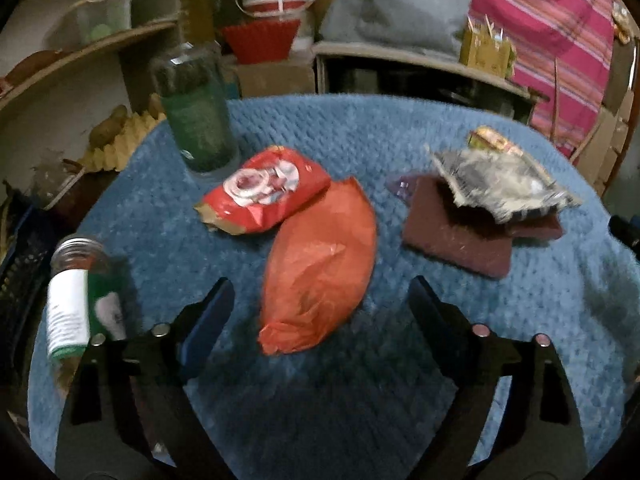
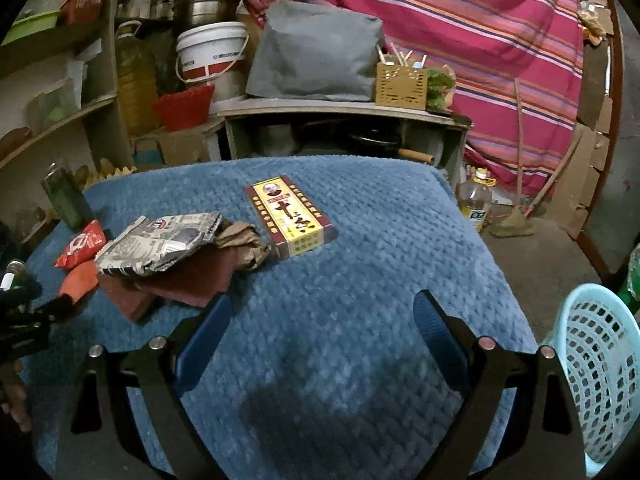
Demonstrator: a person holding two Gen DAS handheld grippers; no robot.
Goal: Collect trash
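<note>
An orange plastic bag lies on the blue blanket, straight ahead of my open, empty left gripper. A red snack wrapper lies just behind it. A crumpled grey-and-white wrapper rests on maroon cloths at the right. In the right wrist view my right gripper is open and empty over bare blanket. Ahead lie a yellow and maroon box, the grey wrapper, a brown crumpled paper and the red wrapper.
A tall green bottle stands at the back left and a small white-labelled bottle at the near left. A light blue perforated basket stands at the blanket's right edge. Shelves, buckets and a striped cloth crowd the background.
</note>
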